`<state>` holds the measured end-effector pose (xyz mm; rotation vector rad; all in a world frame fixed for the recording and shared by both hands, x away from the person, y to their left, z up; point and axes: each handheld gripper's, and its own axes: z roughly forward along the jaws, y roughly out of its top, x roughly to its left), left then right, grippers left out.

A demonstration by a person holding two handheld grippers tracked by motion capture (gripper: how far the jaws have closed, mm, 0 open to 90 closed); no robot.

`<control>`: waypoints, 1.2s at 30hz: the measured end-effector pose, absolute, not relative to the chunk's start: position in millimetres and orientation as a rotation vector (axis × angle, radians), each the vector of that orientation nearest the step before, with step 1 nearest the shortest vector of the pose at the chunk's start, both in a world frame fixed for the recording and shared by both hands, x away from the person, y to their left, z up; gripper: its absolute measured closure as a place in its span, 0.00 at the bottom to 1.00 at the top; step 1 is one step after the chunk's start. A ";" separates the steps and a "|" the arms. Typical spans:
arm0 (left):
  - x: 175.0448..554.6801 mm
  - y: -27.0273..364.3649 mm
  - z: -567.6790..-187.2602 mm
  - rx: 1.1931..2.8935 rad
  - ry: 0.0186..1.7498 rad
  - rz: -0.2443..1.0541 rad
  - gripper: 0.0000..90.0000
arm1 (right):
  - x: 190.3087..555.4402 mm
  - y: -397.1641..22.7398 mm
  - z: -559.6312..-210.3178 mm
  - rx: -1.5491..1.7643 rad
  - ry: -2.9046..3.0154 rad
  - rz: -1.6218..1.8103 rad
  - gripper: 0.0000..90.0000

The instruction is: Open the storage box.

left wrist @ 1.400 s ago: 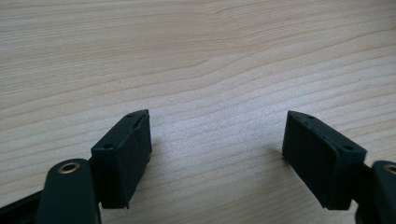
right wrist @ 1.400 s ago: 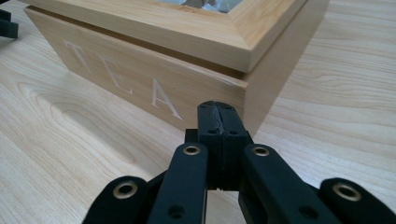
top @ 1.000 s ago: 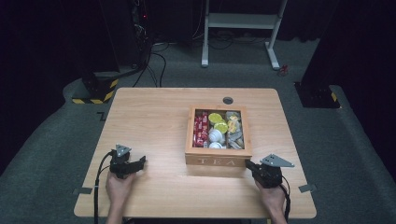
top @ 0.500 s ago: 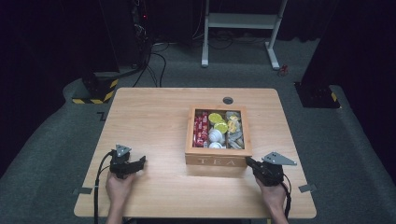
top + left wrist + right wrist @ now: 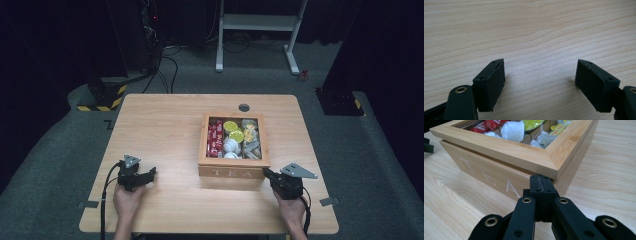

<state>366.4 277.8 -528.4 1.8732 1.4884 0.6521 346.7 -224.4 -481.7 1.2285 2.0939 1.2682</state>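
On the near left part of the pale wooden table, the left gripper lies low over bare boards with its jaws spread wide and nothing between them; in the left gripper view only wood grain lies between its two black pads. It sits well apart from the open, square bamboo tea box with "TEA" lettered on its front wall, which stands right of the table's centre.

Inside the box, from left to right, are red sachets, white single-serve cups with yellow-green lidded cups behind them, and greyish wrapped packets.

The right gripper points at the box's near right corner, its jaws pressed fully together and holding nothing; in the right gripper view the closed tips sit just under the overhanging rim, touching or almost touching the corner.

Judged from this, the main risk is on the right. A forward nudge with the tips shut would likely push or swivel the box across the smooth table rather than grip anything. Lifting under the rim could tip the box and shake its loose contents out of their compartments. With the left gripper so far off, nothing would steady the box if it slid. Trying to pick out a cup without first opening the jaws would only jab the contents.
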 end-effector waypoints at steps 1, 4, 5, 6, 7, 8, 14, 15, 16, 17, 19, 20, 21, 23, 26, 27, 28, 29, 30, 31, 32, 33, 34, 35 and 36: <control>366.4 277.8 -528.4 1.873 1.488 0.652 0.27 | 347.0 -224.4 -481.5 1.226 2.092 1.269 1.00; 366.4 277.6 -528.4 1.874 1.489 0.653 0.27 | 347.3 -224.0 -480.6 1.231 2.092 1.270 1.00; 366.4 277.7 -528.4 1.874 1.489 0.653 0.27 | 347.5 -224.0 -480.2 1.226 2.094 1.267 1.00; 366.4 277.7 -528.4 1.874 1.489 0.653 0.27 | 347.7 -224.1 -480.0 1.222 2.094 1.267 1.00; 366.4 277.7 -528.4 1.874 1.488 0.653 0.27 | 347.9 -224.0 -479.6 1.219 2.091 1.268 1.00; 366.4 277.7 -528.4 1.874 1.488 0.653 0.27 | 348.1 -224.0 -479.3 1.219 2.090 1.269 1.00; 366.4 277.7 -528.4 1.874 1.488 0.652 0.27 | 349.5 -223.1 -475.3 1.215 2.079 1.272 1.00; 366.5 277.8 -528.4 1.874 1.488 0.652 0.27 | 349.8 -223.0 -474.9 1.212 2.081 1.271 1.00; 366.5 277.8 -528.4 1.872 1.489 0.651 0.27 | 350.2 -222.9 -473.9 1.207 2.083 1.267 1.00; 366.5 277.9 -528.4 1.871 1.489 0.651 0.27 | 350.6 -222.8 -473.2 1.201 2.083 1.267 1.00; 366.5 278.0 -528.4 1.870 1.489 0.650 0.27 | 351.3 -222.5 -471.7 1.200 2.083 1.265 1.00; 366.5 278.0 -528.5 1.869 1.488 0.650 0.27 | 351.9 -222.4 -470.9 1.194 2.080 1.264 1.00; 366.5 278.1 -528.4 1.870 1.488 0.648 0.27 | 352.1 -222.1 -470.0 1.195 2.078 1.265 1.00; 366.5 278.2 -528.4 1.869 1.488 0.647 0.27 | 353.0 -221.3 -468.2 1.192 2.074 1.266 1.00; 366.4 278.0 -528.5 1.866 1.490 0.647 0.27 | 354.9 -220.3 -465.4 1.184 2.075 1.263 1.00; 366.4 278.1 -528.5 1.865 1.490 0.647 0.27 | 355.4 -219.8 -464.3 1.181 2.073 1.262 1.00; 366.4 278.1 -528.5 1.864 1.490 0.646 0.27 | 356.0 -219.7 -463.6 1.174 2.073 1.260 1.00; 366.4 278.1 -528.5 1.864 1.490 0.646 0.27 | 356.6 -219.2 -462.2 1.171 2.070 1.262 1.00; 366.4 278.1 -528.5 1.864 1.491 0.645 0.27 | 357.3 -219.1 -461.5 1.165 2.070 1.262 1.00; 366.4 278.2 -528.5 1.864 1.490 0.645 0.27 | 357.8 -218.4 -460.3 1.165 2.068 1.260 1.00; 366.4 278.2 -528.5 1.864 1.491 0.644 0.27 | 358.7 -217.8 -458.9 1.163 2.063 1.262 1.00; 366.4 278.2 -528.5 1.863 1.491 0.644 0.27 | 359.5 -217.6 -457.9 1.157 2.062 1.263 1.00; 366.4 278.2 -528.5 1.863 1.491 0.644 0.27 | 360.0 -216.9 -457.0 1.162 2.059 1.269 1.00; 366.4 278.2 -528.5 1.863 1.491 0.644 0.27 | 361.0 -216.8 -456.1 1.157 2.059 1.268 1.00; 366.4 278.2 -528.5 1.863 1.491 0.644 0.27 | 361.8 -216.2 -455.1 1.158 2.060 1.271 1.00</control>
